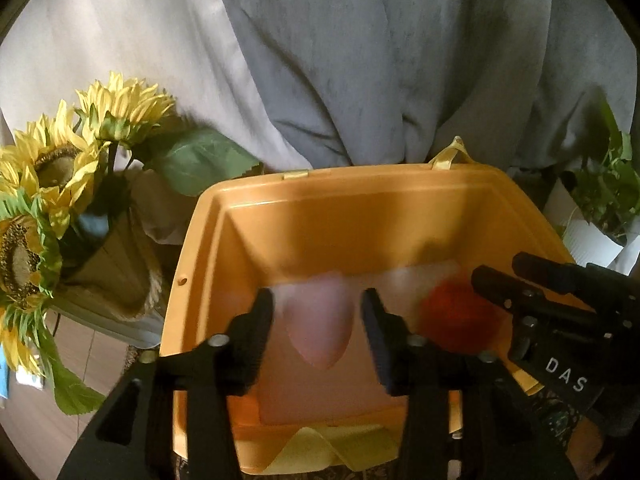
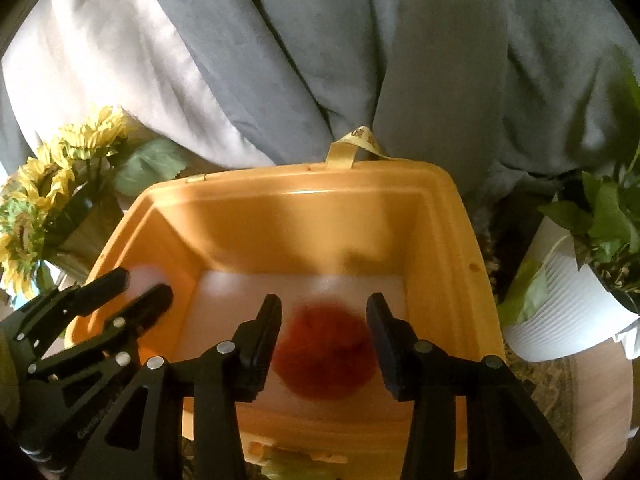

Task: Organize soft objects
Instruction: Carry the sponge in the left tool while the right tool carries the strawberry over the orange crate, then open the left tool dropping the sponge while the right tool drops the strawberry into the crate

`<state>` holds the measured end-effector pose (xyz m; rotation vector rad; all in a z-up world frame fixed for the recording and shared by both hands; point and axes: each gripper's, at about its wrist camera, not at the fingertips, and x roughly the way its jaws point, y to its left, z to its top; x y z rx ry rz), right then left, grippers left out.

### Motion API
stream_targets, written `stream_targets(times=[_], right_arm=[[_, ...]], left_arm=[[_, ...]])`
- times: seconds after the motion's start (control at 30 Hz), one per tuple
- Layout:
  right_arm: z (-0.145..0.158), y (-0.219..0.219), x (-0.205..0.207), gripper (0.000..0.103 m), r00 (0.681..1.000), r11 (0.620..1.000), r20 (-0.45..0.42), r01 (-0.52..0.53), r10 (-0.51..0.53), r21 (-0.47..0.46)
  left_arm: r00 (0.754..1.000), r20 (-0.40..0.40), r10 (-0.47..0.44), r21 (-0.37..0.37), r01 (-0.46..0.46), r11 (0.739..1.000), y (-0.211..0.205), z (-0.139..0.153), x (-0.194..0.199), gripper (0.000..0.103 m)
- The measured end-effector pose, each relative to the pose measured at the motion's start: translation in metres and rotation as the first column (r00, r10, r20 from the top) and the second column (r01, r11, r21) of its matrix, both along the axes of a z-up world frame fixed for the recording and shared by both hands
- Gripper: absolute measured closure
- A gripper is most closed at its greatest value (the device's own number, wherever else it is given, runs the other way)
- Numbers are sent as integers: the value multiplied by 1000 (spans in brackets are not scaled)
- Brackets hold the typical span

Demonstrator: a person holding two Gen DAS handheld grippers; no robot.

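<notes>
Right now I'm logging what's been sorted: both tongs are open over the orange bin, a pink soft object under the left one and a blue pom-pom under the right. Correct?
Not quite: the pom-pom under the right tongs is red, not blue, as the right wrist view shows. The rest holds: both tongs open over the orange bin, the pink soft object beneath the left tongs.

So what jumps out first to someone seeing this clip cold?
The orange bin fills the middle of both views. Inside it, a pale pink soft object sits between the left tool fingers, a red fuzzy one between the right tool fingers. Sunflowers stand left of the bin.
</notes>
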<state>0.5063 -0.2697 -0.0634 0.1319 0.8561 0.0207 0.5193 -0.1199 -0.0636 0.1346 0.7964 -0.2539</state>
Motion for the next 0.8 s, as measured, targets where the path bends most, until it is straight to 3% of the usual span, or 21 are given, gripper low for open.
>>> stream_targets(times=[0.33, 0.8], right_arm=[[20, -4, -22, 46, 996, 999, 81, 45, -44, -14], [59, -1, -82, 35, 974, 996, 209, 91, -89, -3]], left_arm=[[999, 32, 10, -11, -9, 1000, 3, 11, -14, 40], [986, 166, 31, -53, -23, 998, 15, 58, -72, 34]])
